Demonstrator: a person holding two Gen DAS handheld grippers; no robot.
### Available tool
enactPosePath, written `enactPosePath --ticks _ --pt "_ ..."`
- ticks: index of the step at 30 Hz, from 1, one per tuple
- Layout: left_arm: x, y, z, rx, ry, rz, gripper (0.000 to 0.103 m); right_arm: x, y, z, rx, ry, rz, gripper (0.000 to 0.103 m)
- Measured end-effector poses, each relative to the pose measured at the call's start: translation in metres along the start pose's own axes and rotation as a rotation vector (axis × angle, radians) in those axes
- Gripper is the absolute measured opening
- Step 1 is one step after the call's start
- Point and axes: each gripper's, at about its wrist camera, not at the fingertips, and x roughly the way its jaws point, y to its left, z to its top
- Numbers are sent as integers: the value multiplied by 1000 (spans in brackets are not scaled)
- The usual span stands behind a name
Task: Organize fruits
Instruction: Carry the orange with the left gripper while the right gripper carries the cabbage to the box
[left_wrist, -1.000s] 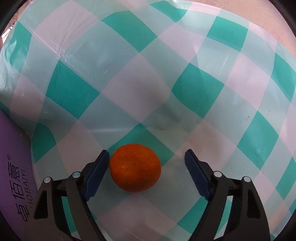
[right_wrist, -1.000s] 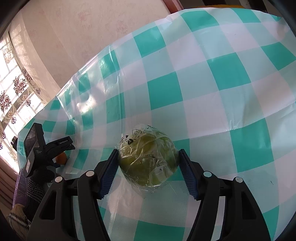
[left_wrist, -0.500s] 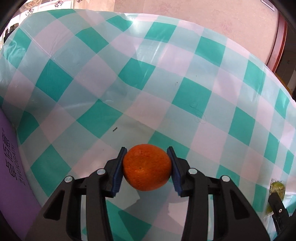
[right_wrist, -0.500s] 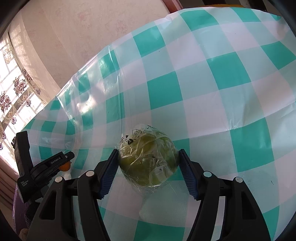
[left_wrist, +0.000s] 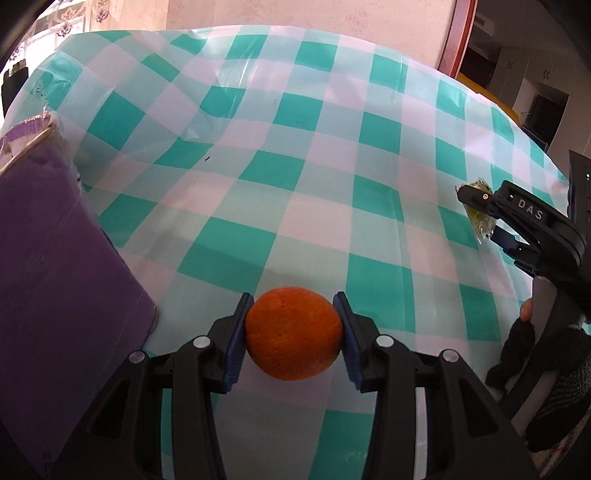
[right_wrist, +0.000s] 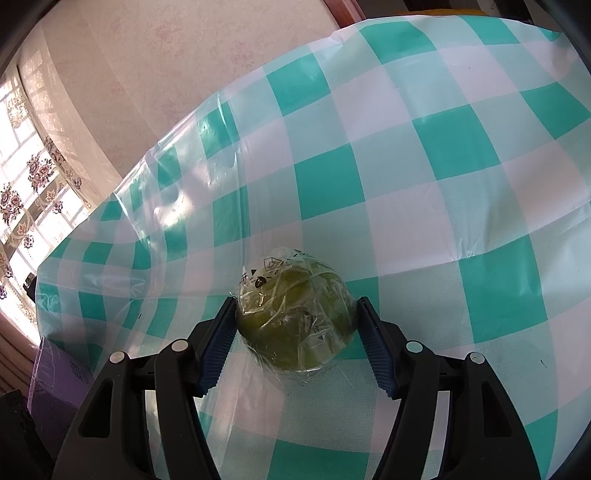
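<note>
Left wrist view has the left gripper (left_wrist: 293, 334) closed to the width of an orange (left_wrist: 293, 333), both blue pads (left_wrist: 236, 347) pressed against its sides and the fruit held at 6 o'clock over the teal-and-white checked tablecloth (left_wrist: 295, 155). A purple box (left_wrist: 55, 288) fills the 9 o'clock side, its near corner just beside the left finger. At 3 o'clock the right gripper (left_wrist: 491, 221) comes in side-on, with a plastic-wrapped green fruit (left_wrist: 480, 218) partly hidden behind its black finger. A gloved hand (left_wrist: 546, 354) holds that tool's handle at 4 o'clock. A doorway shows at 1 o'clock beyond the table edge.

Right wrist view shows the right gripper (right_wrist: 295, 328) set about the green fruit (right_wrist: 295, 314), which sits low at 6 o'clock on the cloth (right_wrist: 424, 166). The left pad touches the crinkled wrap, and the right pad meets its edge at the tip; whether the fruit is lifted or resting I cannot tell. The purple box (right_wrist: 59, 376) peeks in at 8 o'clock, well apart. A curtained window (right_wrist: 26, 192) lies at 9 o'clock, a pink wall at 11 o'clock. Nothing lies between the 2 fruits on the cloth.
</note>
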Motion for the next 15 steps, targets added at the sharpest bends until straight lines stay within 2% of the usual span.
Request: enactPosePath --ticks 5,8,15 --pt "-23 4 -25 37 -43 -44 44 -1 -1 0 2 -3 -3 64" --pt "-29 2 -27 45 -82 -59 44 -1 -1 1 2 -8 -6 64" --pt "-14 26 -21 -71 -6 -128 45 -8 -3 -3 22 -35 -49 64"
